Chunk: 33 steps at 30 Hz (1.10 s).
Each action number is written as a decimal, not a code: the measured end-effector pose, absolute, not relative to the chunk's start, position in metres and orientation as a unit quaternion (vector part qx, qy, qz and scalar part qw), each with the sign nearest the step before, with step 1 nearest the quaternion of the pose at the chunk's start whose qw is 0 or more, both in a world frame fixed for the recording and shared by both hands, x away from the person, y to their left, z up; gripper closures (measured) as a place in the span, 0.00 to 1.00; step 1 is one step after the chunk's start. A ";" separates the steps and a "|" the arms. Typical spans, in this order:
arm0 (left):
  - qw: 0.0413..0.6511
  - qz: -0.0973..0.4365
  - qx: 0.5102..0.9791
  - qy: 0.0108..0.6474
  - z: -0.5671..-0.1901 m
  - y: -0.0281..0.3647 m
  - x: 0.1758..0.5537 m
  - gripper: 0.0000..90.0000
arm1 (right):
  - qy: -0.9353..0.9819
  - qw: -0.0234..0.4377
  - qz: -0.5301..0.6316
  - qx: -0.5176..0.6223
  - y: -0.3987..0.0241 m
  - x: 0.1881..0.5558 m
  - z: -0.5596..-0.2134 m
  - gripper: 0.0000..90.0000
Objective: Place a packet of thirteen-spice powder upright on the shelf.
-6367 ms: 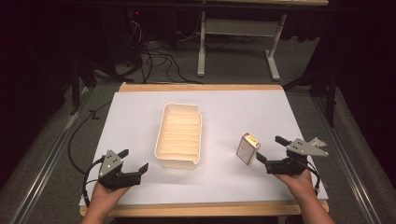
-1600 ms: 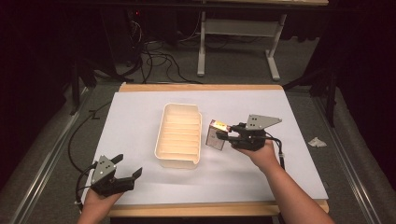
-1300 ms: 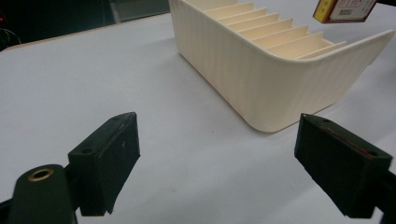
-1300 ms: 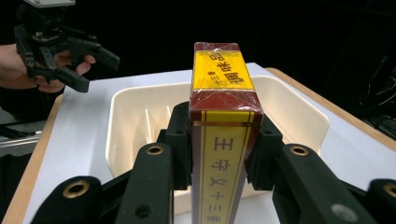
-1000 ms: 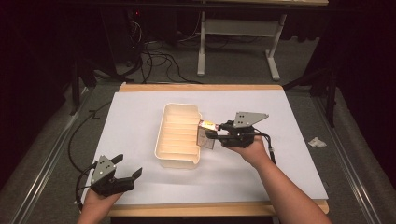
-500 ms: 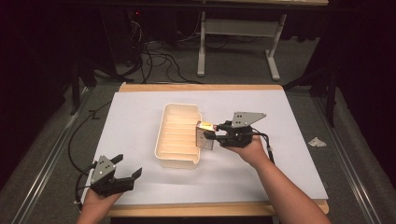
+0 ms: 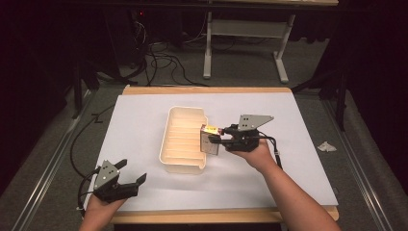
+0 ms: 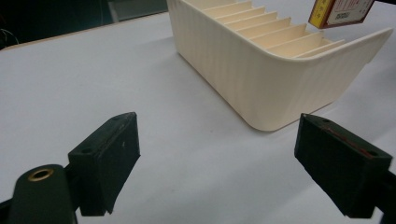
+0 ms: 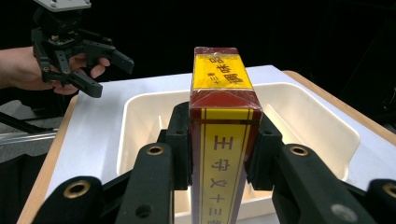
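Box sits clamped in my right gripper, a red and yellow pack with printed characters down its narrow face. Both jaws press flat on its two broad sides, so the grip is closed on it and nothing else. I hold it in the air over the right-hand edge of the tray, about halfway along that side, clear of the rim. In the left gripper view one corner of the box hangs above the tray's far dividers.

The cream tray stands on the white sheet that covers the table, its long side running away from me, with thin ribs splitting it into slots. Its near end wall is ribbed and curves at the corners.

My left gripper rests near the front left corner of the sheet, well apart from the tray. Its jaws stand wide open with only bare sheet between them. From the right gripper view I see that hand beyond the tray, the gripper's fingers spread.
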<state>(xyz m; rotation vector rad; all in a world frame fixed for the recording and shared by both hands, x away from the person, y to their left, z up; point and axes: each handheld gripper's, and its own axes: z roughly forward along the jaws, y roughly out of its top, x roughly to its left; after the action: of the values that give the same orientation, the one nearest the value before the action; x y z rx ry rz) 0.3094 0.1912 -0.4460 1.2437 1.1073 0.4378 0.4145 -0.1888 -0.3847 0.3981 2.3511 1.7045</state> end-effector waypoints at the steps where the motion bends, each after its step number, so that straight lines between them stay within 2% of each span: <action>1: 0.652 0.193 0.547 0.488 -0.446 0.191 0.309 0.16 | 0.800 0.106 0.574 0.135 -0.189 0.415 -0.385 0.76; 10: 0.652 0.194 0.547 0.488 -0.446 0.193 0.309 0.16 | 0.797 0.093 0.579 0.143 -0.186 0.423 -0.390 0.76; 23: 0.653 0.192 0.545 0.489 -0.445 0.192 0.309 0.16 | 0.804 0.086 0.579 0.104 -0.169 0.436 -0.388 0.76; 33: 0.652 0.191 0.546 0.490 -0.446 0.192 0.309 0.16 | 0.809 0.063 0.580 0.071 -0.156 0.447 -0.389 0.76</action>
<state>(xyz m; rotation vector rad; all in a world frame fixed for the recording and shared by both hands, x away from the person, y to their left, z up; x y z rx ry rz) 0.3094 0.1925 -0.4459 1.2403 1.1113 0.4346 0.4473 -0.1563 -0.3890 0.2158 2.4429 1.7530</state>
